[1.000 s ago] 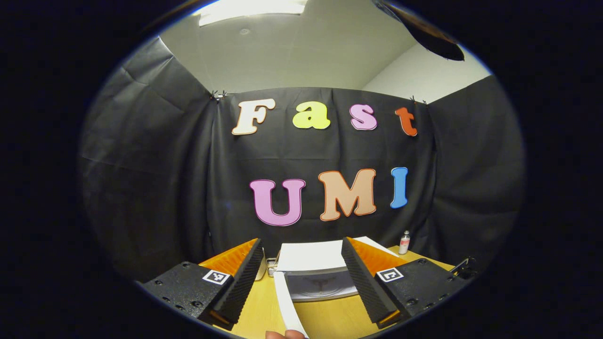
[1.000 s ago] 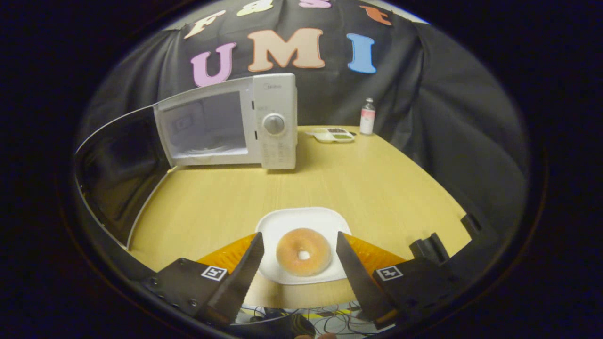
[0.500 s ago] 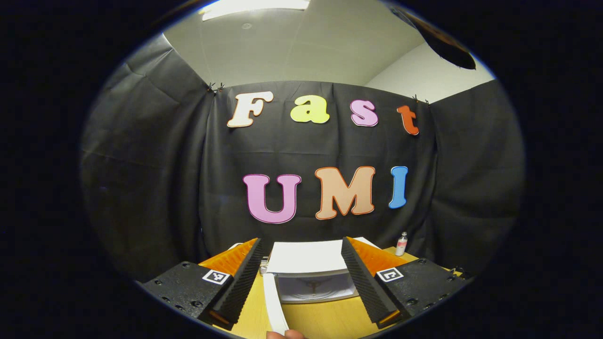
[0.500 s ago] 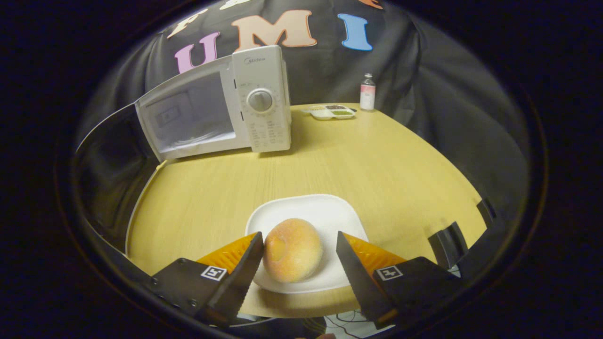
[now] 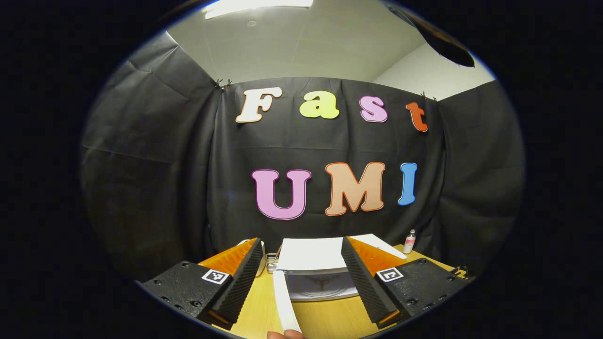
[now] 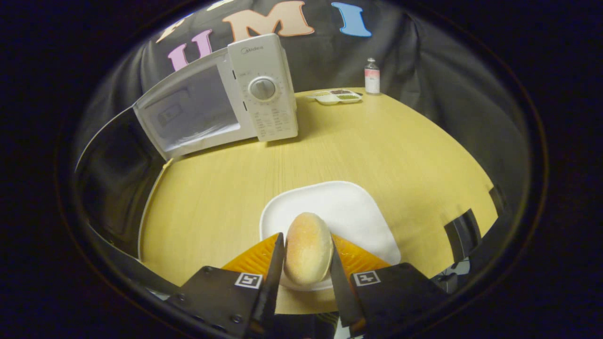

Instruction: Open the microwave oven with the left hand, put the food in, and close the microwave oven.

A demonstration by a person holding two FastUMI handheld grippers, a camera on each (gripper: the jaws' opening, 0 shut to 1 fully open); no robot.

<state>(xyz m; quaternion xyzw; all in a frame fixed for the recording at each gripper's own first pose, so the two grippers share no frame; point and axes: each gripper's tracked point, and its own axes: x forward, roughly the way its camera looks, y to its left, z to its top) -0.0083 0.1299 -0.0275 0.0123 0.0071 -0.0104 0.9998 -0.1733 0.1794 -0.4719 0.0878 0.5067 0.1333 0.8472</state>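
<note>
My right gripper (image 6: 306,256) pinches the doughnut (image 6: 308,247) on edge over the white plate (image 6: 348,212); squeezed soft, it may roll or slip out. Left gripper (image 5: 301,278) gapes wide. Microwave (image 6: 221,101) door (image 6: 118,179) open; bare table (image 6: 377,150) between, door edge close on the left.

Left gripper view sits low near table (image 5: 325,320), faces microwave (image 5: 313,256) front-on, tilted up at booth wall. Right gripper view looks down from table's near edge, steeply, microwave (image 6: 221,101) farther off. Both share microwave, table (image 6: 377,141), bottle (image 5: 410,241) (image 6: 371,76).
</note>
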